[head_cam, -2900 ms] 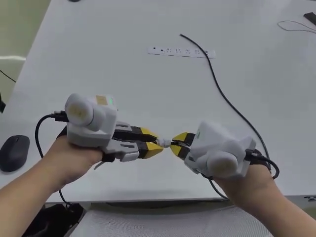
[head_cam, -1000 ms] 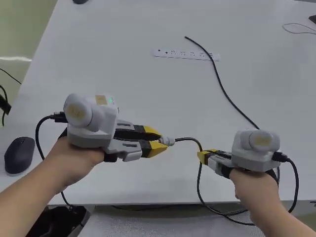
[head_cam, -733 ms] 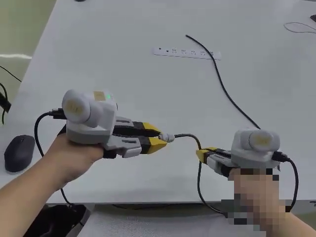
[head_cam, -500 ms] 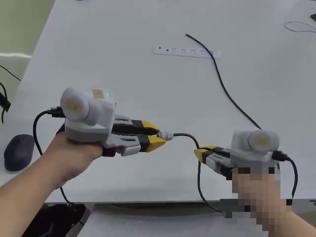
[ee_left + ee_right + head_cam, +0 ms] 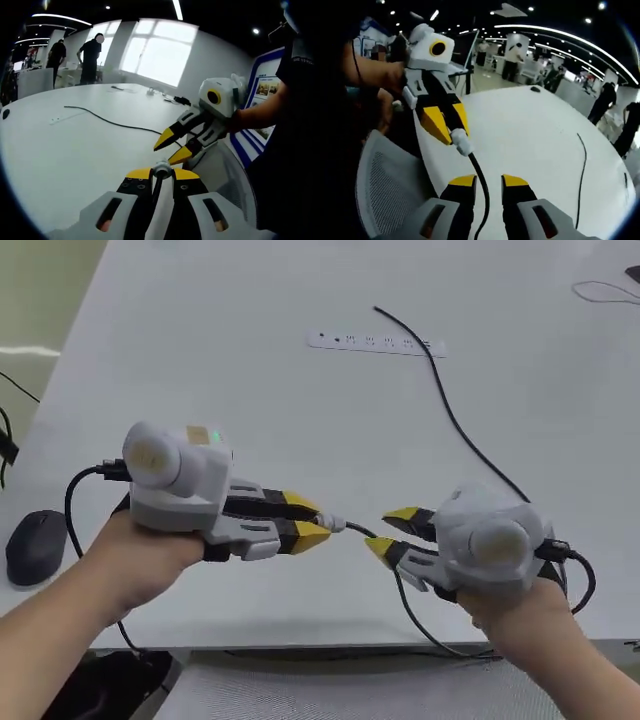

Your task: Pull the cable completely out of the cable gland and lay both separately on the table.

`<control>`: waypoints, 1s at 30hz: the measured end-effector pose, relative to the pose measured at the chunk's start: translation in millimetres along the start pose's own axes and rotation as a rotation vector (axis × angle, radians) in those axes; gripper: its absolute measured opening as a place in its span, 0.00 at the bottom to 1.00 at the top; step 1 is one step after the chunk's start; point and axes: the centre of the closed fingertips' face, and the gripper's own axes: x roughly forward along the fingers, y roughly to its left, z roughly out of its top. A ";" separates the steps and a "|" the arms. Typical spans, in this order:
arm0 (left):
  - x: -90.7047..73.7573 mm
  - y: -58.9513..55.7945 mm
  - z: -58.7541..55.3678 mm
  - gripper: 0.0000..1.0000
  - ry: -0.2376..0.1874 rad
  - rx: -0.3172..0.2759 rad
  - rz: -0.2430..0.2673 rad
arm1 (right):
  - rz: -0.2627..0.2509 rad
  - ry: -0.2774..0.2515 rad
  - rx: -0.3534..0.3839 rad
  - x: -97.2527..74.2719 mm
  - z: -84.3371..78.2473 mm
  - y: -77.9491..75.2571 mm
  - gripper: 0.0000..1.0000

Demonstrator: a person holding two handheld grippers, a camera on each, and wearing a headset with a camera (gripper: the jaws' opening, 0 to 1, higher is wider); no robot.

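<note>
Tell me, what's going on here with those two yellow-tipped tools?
A person holds a gripper in each hand over a white table. The left gripper is clamped on a small white cable gland, with a black cable coming out of it. The right gripper is open, its jaws apart on either side of the cable without pinching it. The cable is not yet out of the gland, which is held up off the table.

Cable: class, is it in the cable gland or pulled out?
In. The cable runs straight into the white cable gland, which the left gripper clamps; the open right gripper has its jaws either side of the cable.
</note>
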 end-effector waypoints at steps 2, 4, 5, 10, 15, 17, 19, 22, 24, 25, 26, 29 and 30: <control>0.0 0.3 -1.6 0.15 0.002 -0.006 -0.003 | 0.015 -0.003 -0.069 3.7 7.4 6.7 0.14; -0.2 1.2 -2.1 0.15 0.001 -0.009 -0.002 | 0.031 0.001 -0.106 7.5 11.2 13.3 0.11; -0.5 1.2 -1.8 0.15 0.000 -0.010 -0.002 | 0.026 0.004 -0.117 9.2 12.3 13.9 0.10; -0.9 1.6 -0.1 0.15 -0.002 -0.008 -0.003 | 0.028 0.020 -0.151 12.1 12.9 13.4 0.04; -1.2 2.2 0.9 0.15 -0.008 -0.010 -0.003 | 0.019 0.017 -0.154 10.5 13.2 9.9 0.00; -1.3 1.7 2.3 0.15 -0.012 -0.010 -0.004 | 0.017 0.012 -0.157 10.6 13.5 9.3 0.00; -1.3 1.1 2.3 0.15 -0.011 -0.003 -0.005 | 0.020 0.008 -0.136 10.2 13.2 9.1 0.00; -1.3 0.6 2.9 0.15 -0.011 0.001 -0.005 | 0.022 -0.001 -0.111 9.7 13.1 7.9 0.00; -1.3 0.7 3.6 0.15 -0.012 0.002 -0.005 | 0.025 -0.004 -0.103 9.6 13.1 7.7 0.00; -1.3 0.8 4.1 0.15 -0.014 0.004 -0.005 | 0.025 -0.009 -0.095 9.3 13.4 7.1 0.00; -1.4 0.8 4.5 0.15 -0.015 0.005 -0.005 | 0.023 -0.009 -0.090 9.1 13.2 6.8 0.00; -1.7 1.6 5.6 0.15 -0.016 0.007 -0.006 | 0.022 -0.007 -0.069 8.6 10.8 4.5 0.00; -2.0 2.5 6.1 0.15 -0.017 0.007 -0.006 | 0.019 -0.007 -0.059 8.6 9.6 3.3 0.00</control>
